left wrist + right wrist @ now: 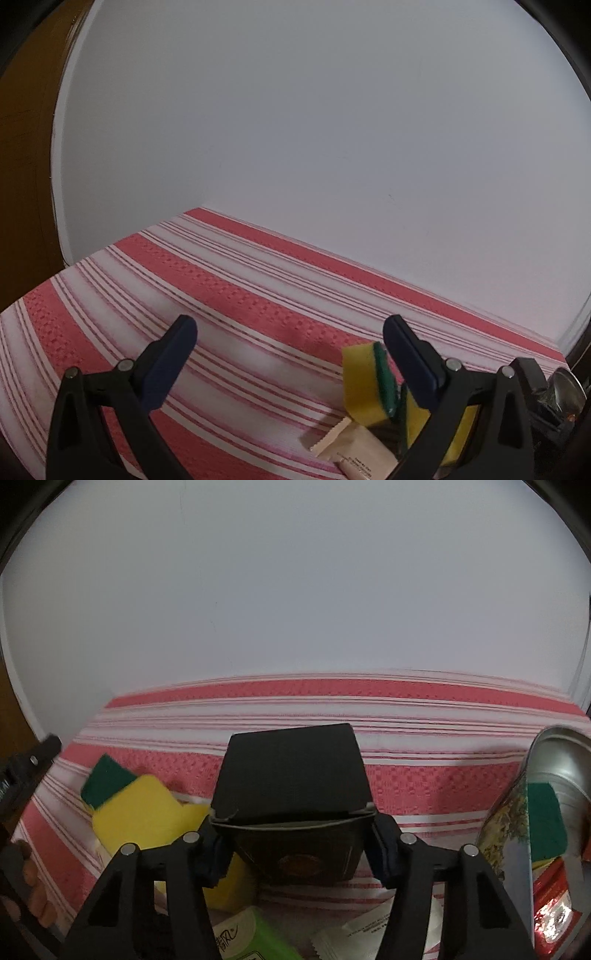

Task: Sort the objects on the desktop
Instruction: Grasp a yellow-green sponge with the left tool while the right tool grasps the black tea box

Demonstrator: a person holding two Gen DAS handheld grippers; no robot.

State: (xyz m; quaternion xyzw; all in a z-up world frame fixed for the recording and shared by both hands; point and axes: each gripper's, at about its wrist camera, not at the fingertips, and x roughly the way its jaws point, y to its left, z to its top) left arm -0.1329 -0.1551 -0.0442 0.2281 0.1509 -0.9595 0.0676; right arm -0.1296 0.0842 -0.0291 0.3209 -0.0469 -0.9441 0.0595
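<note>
Right gripper point(295, 843) clamps a black box point(291, 786) on the striped cloth point(424, 790): pickup step. Left gripper point(290, 332) gapes wide, empty, beside sponges point(364, 384). Next: lift clear, carry to its group.

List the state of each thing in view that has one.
Left tool: open, empty, above the striped cloth.
Right tool: shut on the black box.
Black box: lid seam gapped, corner dented.
Yellow-green sponges: lying loose, overlapping.
Metal tin: open, a sponge inside.
</note>
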